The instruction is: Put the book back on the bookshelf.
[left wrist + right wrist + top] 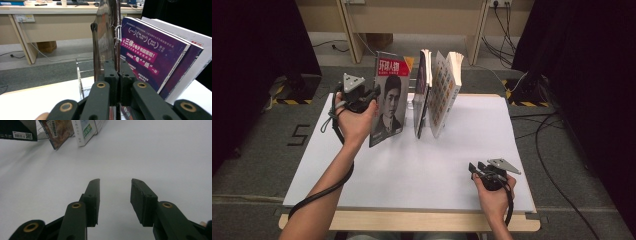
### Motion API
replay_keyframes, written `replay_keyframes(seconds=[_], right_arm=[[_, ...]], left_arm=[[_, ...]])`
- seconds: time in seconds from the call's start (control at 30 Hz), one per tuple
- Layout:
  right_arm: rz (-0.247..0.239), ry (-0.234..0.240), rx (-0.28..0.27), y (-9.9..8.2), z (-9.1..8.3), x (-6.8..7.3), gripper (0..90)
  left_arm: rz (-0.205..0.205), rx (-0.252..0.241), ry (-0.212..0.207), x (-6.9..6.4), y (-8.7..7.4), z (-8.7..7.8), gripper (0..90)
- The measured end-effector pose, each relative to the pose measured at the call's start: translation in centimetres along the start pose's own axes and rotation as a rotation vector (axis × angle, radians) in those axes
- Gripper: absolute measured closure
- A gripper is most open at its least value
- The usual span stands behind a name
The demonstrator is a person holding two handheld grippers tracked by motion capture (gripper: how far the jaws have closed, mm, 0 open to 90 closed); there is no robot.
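Note:
A magazine (388, 100) with a black-and-white portrait on a red-headed cover stands upright at the back left of the white table top (412, 170). My left gripper (373, 94) is shut on its left edge; in the left gripper view the jaws of the left gripper (117, 66) pinch the thin magazine (105, 37) seen edge-on. Just right of it lean a dark purple book (422, 92) (150, 57) and a white book (444, 90) (200, 42). My right gripper (474, 167) (115, 182) rests low near the front right, open with nothing between its fingers.
A thin wire book stand (80, 75) sits on the table behind the magazine. Wooden desk legs (349, 30) and cables (552, 165) lie on the grey floor beyond and right of the table. The book bottoms (83, 131) show at the top of the right gripper view.

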State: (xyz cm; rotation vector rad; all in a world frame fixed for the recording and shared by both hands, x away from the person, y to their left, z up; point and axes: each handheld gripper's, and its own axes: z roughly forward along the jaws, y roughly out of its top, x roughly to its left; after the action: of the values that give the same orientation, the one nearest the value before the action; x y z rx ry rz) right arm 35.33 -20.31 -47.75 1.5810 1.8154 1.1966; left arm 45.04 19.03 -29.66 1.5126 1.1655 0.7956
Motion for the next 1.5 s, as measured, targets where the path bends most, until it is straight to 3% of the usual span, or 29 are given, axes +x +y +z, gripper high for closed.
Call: replay_keyframes(seconds=[0.4,0.7,1.13,1.5], right_arm=[[-0.005,0.002,0.011,-0.1,0.1,0.2,60.5],[-0.006,0.003,0.013,-0.1,0.2,0.3,60.5],[-0.006,-0.001,0.009,-0.1,0.1,0.1,60.7],[-0.006,-0.001,0.004,-0.1,0.1,0.1,60.9]], left_arm=[[-0.013,-0.012,0.035,1.5,-0.5,-1.9,87.1],[-0.014,-0.024,0.048,1.7,-0.3,-2.7,87.1],[-0.038,-0.001,0.047,1.8,-0.6,-0.4,87.1],[-0.054,0.019,0.056,1.7,0.1,2.3,87.1]])
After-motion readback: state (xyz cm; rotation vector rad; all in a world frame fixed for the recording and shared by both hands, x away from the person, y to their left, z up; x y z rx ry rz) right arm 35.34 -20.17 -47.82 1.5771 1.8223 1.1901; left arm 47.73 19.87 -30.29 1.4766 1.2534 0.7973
